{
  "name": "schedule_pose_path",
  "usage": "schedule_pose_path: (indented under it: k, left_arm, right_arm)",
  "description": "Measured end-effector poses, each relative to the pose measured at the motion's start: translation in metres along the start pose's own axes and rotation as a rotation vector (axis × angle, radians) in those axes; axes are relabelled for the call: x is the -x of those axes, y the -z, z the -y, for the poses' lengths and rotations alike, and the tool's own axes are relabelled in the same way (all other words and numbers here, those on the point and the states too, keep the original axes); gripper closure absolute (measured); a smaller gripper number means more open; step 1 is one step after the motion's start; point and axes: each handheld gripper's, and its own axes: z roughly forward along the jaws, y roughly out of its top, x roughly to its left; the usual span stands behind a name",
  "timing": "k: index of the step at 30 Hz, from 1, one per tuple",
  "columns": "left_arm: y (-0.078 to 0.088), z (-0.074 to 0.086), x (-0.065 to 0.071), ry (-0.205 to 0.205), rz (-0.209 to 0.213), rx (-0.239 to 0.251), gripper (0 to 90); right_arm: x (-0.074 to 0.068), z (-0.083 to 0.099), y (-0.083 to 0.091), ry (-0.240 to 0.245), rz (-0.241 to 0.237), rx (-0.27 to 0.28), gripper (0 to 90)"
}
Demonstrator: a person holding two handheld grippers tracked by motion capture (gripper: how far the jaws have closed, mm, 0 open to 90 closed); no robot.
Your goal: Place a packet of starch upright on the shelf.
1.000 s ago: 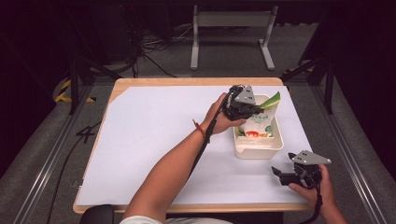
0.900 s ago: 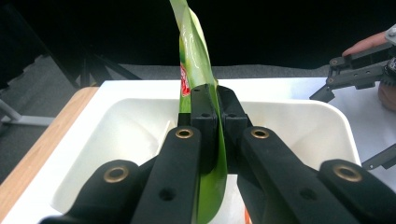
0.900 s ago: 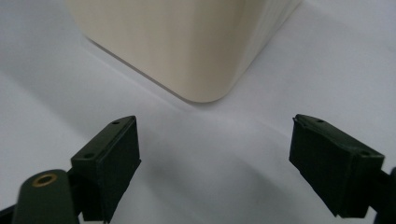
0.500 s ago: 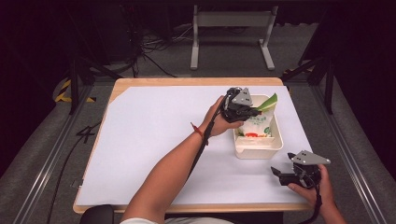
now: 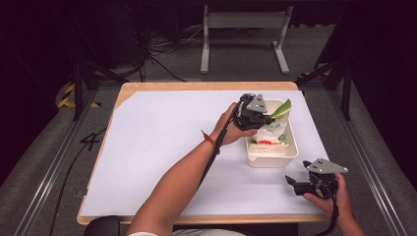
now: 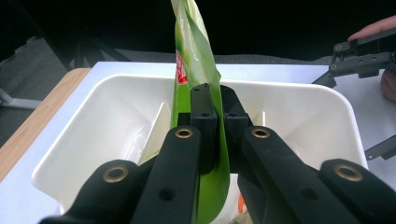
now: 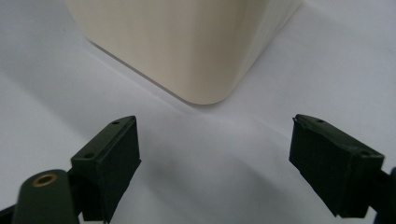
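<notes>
Left gripper [image 6: 212,140] clamped on a green packet [image 6: 194,56] over the white bin [image 6: 112,100]; right gripper [image 7: 215,154] stood open on the table.

The packet rose edge-on from between the closed left jaws, its long axis running up and slightly away beyond the fingertips; a small red label sat on its edge just above them, the writing too small to read. Below the jaws lay the bin, with a white packet [image 5: 269,133] bearing red and green print inside. The right gripper held nothing, its jaws wide apart near the bin's corner [image 7: 205,88], on the white sheet [image 5: 162,142].
</notes>
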Motion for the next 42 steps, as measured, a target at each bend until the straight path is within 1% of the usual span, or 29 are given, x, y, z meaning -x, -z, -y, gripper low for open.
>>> schedule_pose_path:
  k: [3,7,9,11,12,13,14,15,17,20,21,22,23,25,27,28,30,33,35,36,37,38,39,40,41,42]
  left_arm:
    - [0.002,-0.003,0.000,0.001,-0.001,-0.016,86.4]
    - [0.003,-0.006,0.000,-0.018,-0.007,-0.033,86.7]
    - [0.003,-0.007,0.000,-0.015,-0.006,-0.037,86.7]
    - [0.004,-0.007,0.000,-0.015,-0.014,-0.040,85.5]
    - [0.007,-0.008,0.000,-0.022,-0.025,-0.037,83.8]
    - [0.009,-0.008,0.000,-0.021,-0.020,-0.031,83.6]
    - [0.013,-0.009,0.000,-0.023,-0.014,-0.016,83.6]
    - [0.019,-0.010,0.000,-0.018,-0.020,0.006,83.6]
    - [0.029,-0.011,-0.002,-0.010,-0.030,0.026,80.8]
    - [0.038,-0.012,-0.001,-0.025,-0.048,0.013,79.7]
    - [0.039,-0.012,-0.001,-0.036,-0.054,0.010,78.7]
    - [0.040,-0.011,0.000,-0.034,-0.057,0.007,77.9]
    - [0.042,-0.010,0.001,-0.036,-0.055,0.006,77.9]
    - [0.043,-0.010,0.002,-0.046,-0.066,-0.005,76.3]
    - [0.045,-0.010,0.002,-0.048,-0.068,-0.003,75.0]
    - [0.047,-0.010,0.002,-0.055,-0.073,-0.004,74.4]
    - [0.051,-0.009,0.002,-0.049,-0.077,0.001,71.6]
    - [0.054,-0.007,0.002,-0.055,-0.082,-0.003,68.7]
    - [0.057,-0.005,0.002,-0.047,-0.089,-0.004,64.4]
    - [0.058,-0.004,0.002,-0.059,-0.100,-0.013,62.5]
    - [0.057,-0.003,0.003,-0.057,-0.112,-0.021,60.5]
    - [0.056,-0.001,0.003,-0.068,-0.138,-0.047,57.5]
    - [0.056,0.000,0.003,-0.069,-0.140,-0.056,52.9]
    - [0.055,0.003,0.003,-0.061,-0.134,-0.056,49.7]
    - [0.054,0.005,0.003,-0.052,-0.149,-0.058,46.9]
    - [0.053,0.007,0.003,-0.054,-0.163,-0.067,44.2]
  right_arm:
    - [-0.001,0.000,0.001,0.002,0.004,0.003,15.6]
    - [-0.001,0.000,0.000,0.006,0.003,0.000,15.7]
    - [-0.001,0.000,0.000,0.008,0.002,-0.001,15.7]
    - [-0.001,0.000,0.000,0.010,0.002,-0.001,15.7]
    - [-0.001,0.000,0.001,0.010,0.002,-0.001,15.7]
    - [-0.001,0.000,0.001,0.011,0.000,0.001,15.7]
    - [-0.001,0.000,0.001,0.012,-0.003,0.002,15.7]
    - [-0.001,0.000,0.001,0.015,-0.002,0.002,15.8]
    - [0.000,0.000,0.001,0.013,-0.003,-0.002,15.8]
    - [-0.001,0.000,-0.001,0.016,-0.002,-0.007,15.8]
    - [-0.001,0.000,-0.001,0.019,-0.002,-0.007,15.8]
    - [-0.001,0.000,0.000,0.020,-0.002,-0.005,15.8]
    - [-0.001,0.000,0.000,0.022,-0.003,-0.004,15.8]
    - [-0.001,0.000,0.001,0.019,0.002,-0.003,15.8]
    - [-0.001,0.000,0.000,0.017,0.004,-0.003,15.9]
    - [-0.001,0.000,0.001,0.020,0.004,-0.005,15.9]
    - [-0.002,0.000,0.001,0.022,0.002,-0.004,15.9]
    - [-0.001,0.000,0.001,0.022,0.003,-0.004,15.9]
    - [-0.001,0.000,0.001,0.019,0.002,-0.005,15.9]
    - [-0.001,0.000,0.000,0.020,0.003,-0.006,15.9]
    - [-0.001,0.000,0.000,0.022,0.001,-0.008,15.9]
    - [-0.001,0.000,0.000,0.022,0.001,-0.008,15.9]
    - [-0.001,0.000,0.000,0.022,0.004,-0.009,16.0]
    - [-0.001,0.000,0.000,0.023,0.005,-0.011,16.0]
    - [-0.001,0.000,0.000,0.024,0.005,-0.011,16.0]
    - [-0.001,0.000,0.000,0.024,0.005,-0.012,16.0]
